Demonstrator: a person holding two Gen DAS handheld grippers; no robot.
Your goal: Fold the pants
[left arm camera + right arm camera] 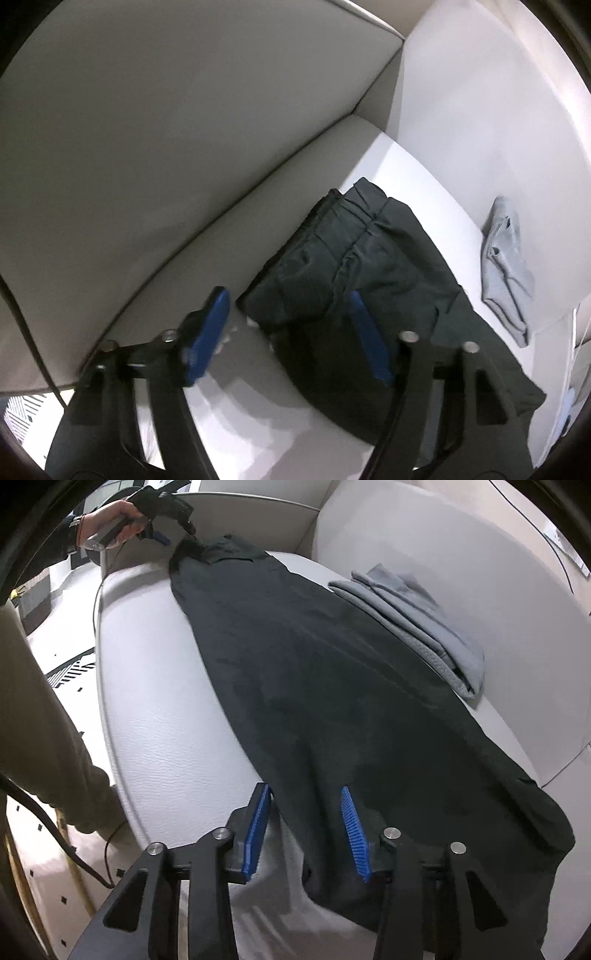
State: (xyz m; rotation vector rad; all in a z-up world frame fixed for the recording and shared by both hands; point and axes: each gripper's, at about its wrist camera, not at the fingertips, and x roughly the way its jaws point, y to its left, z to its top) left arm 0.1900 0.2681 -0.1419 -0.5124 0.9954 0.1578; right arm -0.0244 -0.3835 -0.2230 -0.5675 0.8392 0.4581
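Dark pants (332, 686) lie stretched lengthwise along a white cushioned seat (155, 686). In the left wrist view the waistband end (343, 251) is bunched with folds. My left gripper (288, 306) is open, its blue pads on either side of the waist corner, just above the cloth. It also shows far off in the right wrist view (173, 528) at the pants' far end. My right gripper (304, 801) is open over the near leg end, with the cloth between its blue pads.
A folded grey garment (417, 624) lies beside the pants on the seat, also in the left wrist view (506, 266). The sofa's backrest (147, 129) rises behind. A person's leg (40, 720) and a cable stand at the seat's left edge.
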